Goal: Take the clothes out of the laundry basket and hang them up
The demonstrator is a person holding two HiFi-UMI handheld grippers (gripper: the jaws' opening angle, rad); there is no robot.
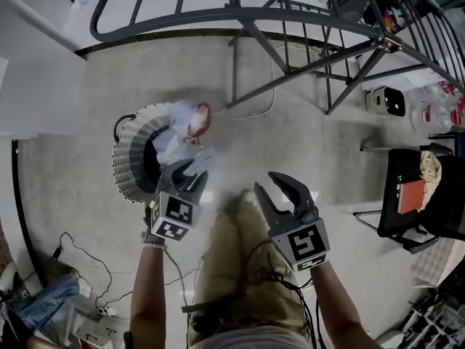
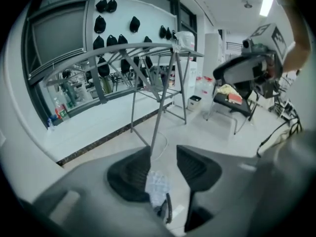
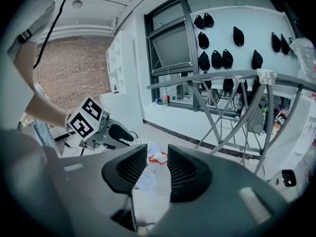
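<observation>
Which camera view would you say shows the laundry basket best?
The head view: the laundry basket shows from above, clothes inside. The right gripper view catches only a strip of rim; the left gripper view shows no clear part of it.

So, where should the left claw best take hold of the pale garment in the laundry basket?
Probably the bunched upper fold of the pale garment. Bring the open left claw down from above: the laundry basket has a ribbed wall all round, so only its open top gives access.
</observation>
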